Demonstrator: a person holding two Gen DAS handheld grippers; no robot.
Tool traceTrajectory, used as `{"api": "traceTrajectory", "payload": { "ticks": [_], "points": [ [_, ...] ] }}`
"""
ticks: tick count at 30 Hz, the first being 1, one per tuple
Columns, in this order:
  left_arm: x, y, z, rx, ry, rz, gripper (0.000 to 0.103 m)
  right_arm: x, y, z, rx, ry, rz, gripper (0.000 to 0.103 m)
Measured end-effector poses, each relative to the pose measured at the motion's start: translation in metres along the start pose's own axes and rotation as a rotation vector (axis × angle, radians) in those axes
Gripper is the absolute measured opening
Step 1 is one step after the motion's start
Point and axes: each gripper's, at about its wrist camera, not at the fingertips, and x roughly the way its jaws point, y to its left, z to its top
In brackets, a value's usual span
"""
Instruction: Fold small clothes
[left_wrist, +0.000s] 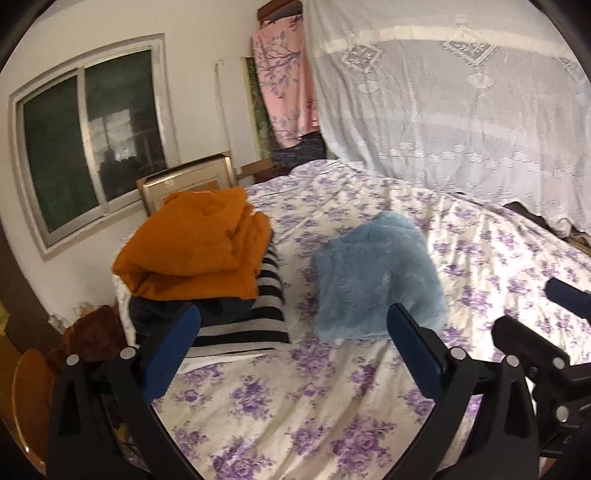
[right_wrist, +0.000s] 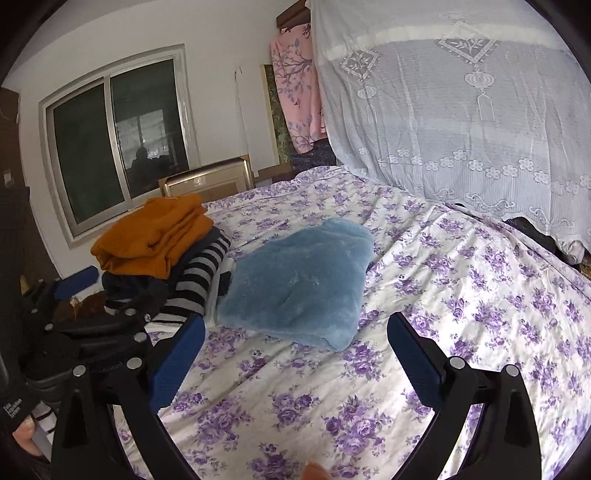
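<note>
A folded fluffy light-blue garment (left_wrist: 373, 277) (right_wrist: 299, 280) lies on the purple-flowered bedsheet (left_wrist: 314, 406) (right_wrist: 461, 288). To its left stands a pile of folded clothes: an orange garment (left_wrist: 195, 243) (right_wrist: 151, 236) on top, dark and black-and-white striped ones (left_wrist: 266, 306) (right_wrist: 199, 277) below. My left gripper (left_wrist: 291, 325) is open and empty, just in front of the pile and the blue garment. My right gripper (right_wrist: 295, 332) is open and empty, just short of the blue garment's near edge. Each gripper shows at the edge of the other's view.
A white lace curtain (left_wrist: 461, 103) (right_wrist: 461, 110) hangs over the bed's far right side. A window (left_wrist: 92, 140) (right_wrist: 118, 140) is on the left wall, with a gold-framed headboard (left_wrist: 188, 177) below it. A pink flowered cloth (left_wrist: 284, 81) hangs at the back.
</note>
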Motion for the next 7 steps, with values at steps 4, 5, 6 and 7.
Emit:
{"api": "traceTrajectory", "payload": {
  "ticks": [4,5,6,7],
  "points": [
    [0.0014,-0.0015,0.0010,-0.003,-0.003,0.016,0.099,0.0035,-0.0032,0.0003,0.018,0.012,-0.007,0.100],
    [0.0013,-0.0017,0.0012,-0.002,0.002,0.007,0.099,0.0042,-0.0039,0.0004,0.022,0.013,-0.006,0.100],
    [0.0013,-0.0016,0.0012,-0.002,0.004,0.004,0.099,0.0046,-0.0047,0.0003,0.026,0.013,-0.006,0.100],
    [0.0013,-0.0014,0.0011,-0.001,0.003,0.007,0.099,0.0053,-0.0045,0.0003,0.028,0.013,-0.007,0.100]
  ]
}}
